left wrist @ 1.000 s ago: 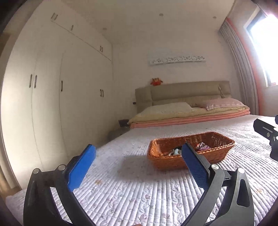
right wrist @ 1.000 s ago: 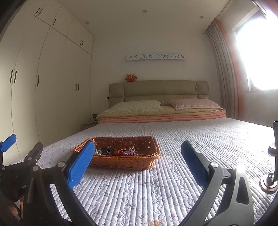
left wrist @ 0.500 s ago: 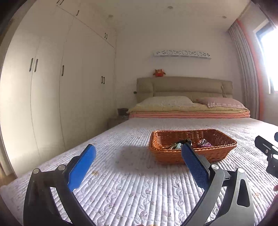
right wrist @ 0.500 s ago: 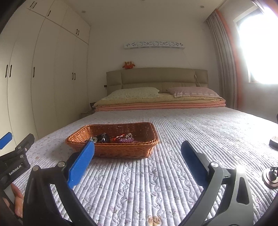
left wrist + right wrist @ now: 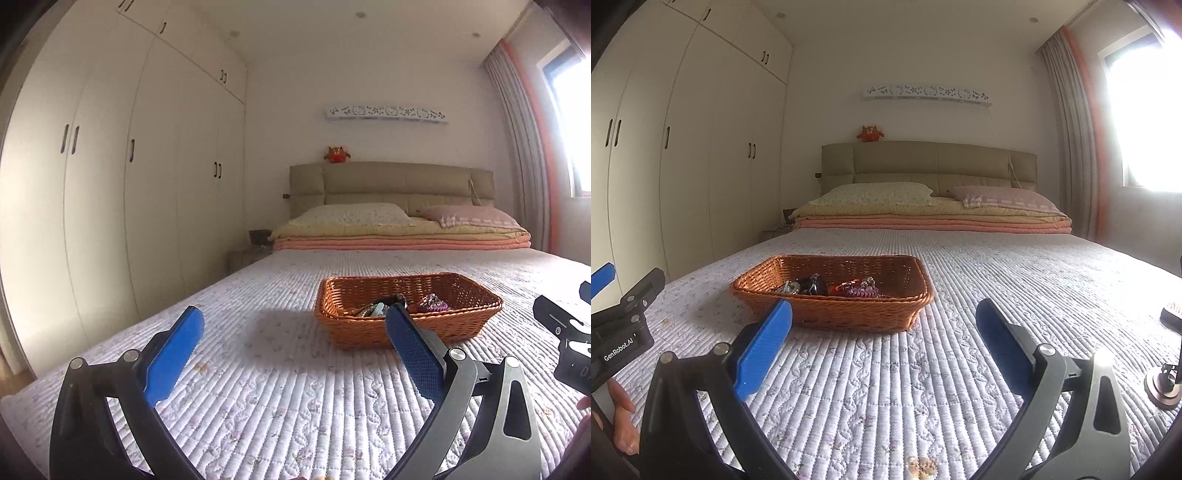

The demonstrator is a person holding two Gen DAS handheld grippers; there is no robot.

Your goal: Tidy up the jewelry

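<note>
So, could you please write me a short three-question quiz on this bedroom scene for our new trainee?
1. True or false: the left gripper is holding a piece of jewelry.
2. Where does the jewelry lie? A) on the pillow B) in the wicker basket C) on the bare quilt
3. Fill in: the basket rests on the bed's ______.

Key: 1. False; both the left gripper and the right gripper are open, with nothing between their fingers. 2. B. 3. quilt.
</note>
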